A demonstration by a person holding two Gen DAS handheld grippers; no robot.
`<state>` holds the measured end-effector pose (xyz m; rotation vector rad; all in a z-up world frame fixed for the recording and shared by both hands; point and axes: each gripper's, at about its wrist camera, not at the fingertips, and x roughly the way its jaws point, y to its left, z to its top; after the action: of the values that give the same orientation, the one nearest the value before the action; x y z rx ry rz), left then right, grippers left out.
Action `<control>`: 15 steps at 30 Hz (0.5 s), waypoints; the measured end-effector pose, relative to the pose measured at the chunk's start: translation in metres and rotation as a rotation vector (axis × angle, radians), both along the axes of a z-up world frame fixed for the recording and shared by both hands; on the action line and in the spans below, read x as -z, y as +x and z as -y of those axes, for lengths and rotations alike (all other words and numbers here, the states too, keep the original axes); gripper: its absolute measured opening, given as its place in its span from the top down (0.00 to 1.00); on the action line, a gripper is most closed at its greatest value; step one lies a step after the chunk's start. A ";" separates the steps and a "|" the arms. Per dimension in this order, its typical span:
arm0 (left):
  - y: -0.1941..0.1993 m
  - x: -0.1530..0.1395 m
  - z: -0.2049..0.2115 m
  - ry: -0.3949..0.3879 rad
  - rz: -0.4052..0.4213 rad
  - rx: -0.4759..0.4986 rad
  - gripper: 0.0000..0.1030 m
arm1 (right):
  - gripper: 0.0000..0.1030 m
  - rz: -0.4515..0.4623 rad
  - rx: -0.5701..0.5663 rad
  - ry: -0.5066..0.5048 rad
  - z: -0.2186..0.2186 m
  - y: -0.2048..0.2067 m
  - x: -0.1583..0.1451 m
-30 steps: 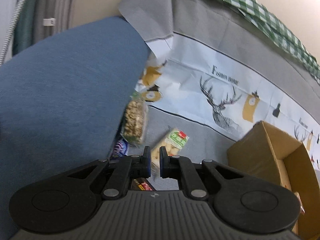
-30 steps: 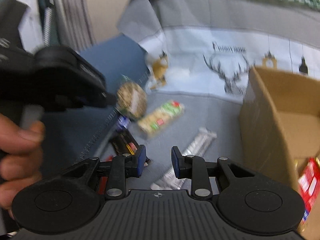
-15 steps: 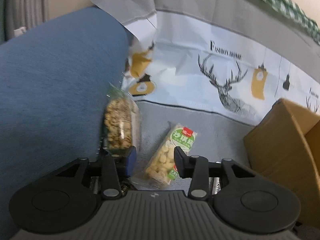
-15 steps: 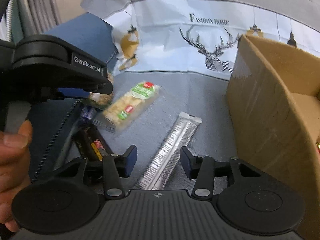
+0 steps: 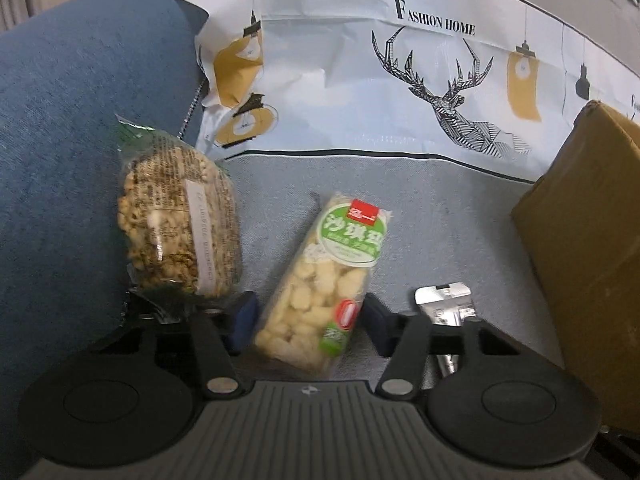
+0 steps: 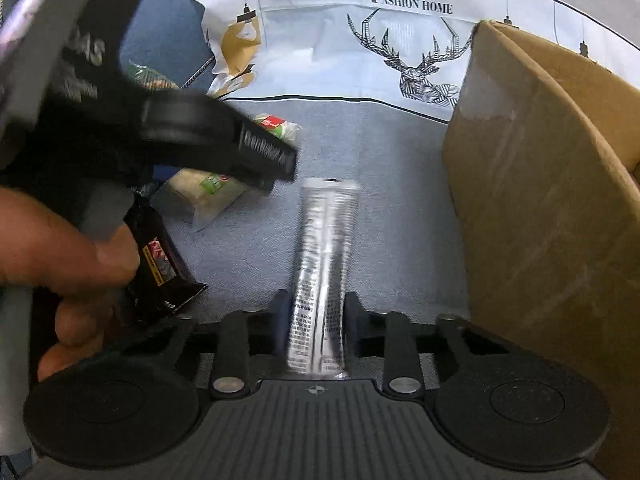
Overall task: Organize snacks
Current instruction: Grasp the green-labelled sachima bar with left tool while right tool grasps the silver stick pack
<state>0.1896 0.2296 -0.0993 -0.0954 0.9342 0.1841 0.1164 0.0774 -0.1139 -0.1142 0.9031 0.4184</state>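
Left hand-held gripper (image 5: 310,316) spread around green-label snack (image 5: 320,292); right hand-held gripper (image 6: 316,316) spread, straddling silver bar (image 6: 320,276)

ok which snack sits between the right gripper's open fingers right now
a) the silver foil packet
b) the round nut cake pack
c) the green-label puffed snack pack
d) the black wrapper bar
a: in the right wrist view the silver foil packet lies lengthwise between the open fingers of the right gripper, while the green-label pack sits between the fingers of the left gripper.
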 end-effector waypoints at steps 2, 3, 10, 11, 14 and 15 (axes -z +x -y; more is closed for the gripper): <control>-0.003 -0.004 0.000 -0.013 0.008 -0.001 0.62 | 0.77 0.001 -0.007 0.013 0.001 -0.002 -0.003; -0.005 -0.006 0.000 -0.013 0.010 -0.007 0.62 | 0.77 0.006 -0.013 0.017 0.002 -0.003 -0.004; -0.032 -0.035 -0.004 -0.100 0.058 -0.036 0.62 | 0.79 0.024 -0.054 0.050 0.012 -0.017 -0.018; -0.038 -0.041 -0.004 -0.114 0.069 -0.039 0.62 | 0.79 0.021 -0.066 0.052 0.014 -0.018 -0.020; -0.063 -0.057 0.000 -0.147 0.099 -0.047 0.62 | 0.79 0.016 -0.100 0.063 0.021 -0.030 -0.025; -0.071 -0.062 0.002 -0.156 0.103 -0.049 0.62 | 0.79 0.013 -0.108 0.069 0.024 -0.035 -0.026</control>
<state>0.1187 0.2276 -0.0377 -0.2700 0.8431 0.1504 0.0815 0.0533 -0.0877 -0.1027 0.8716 0.5485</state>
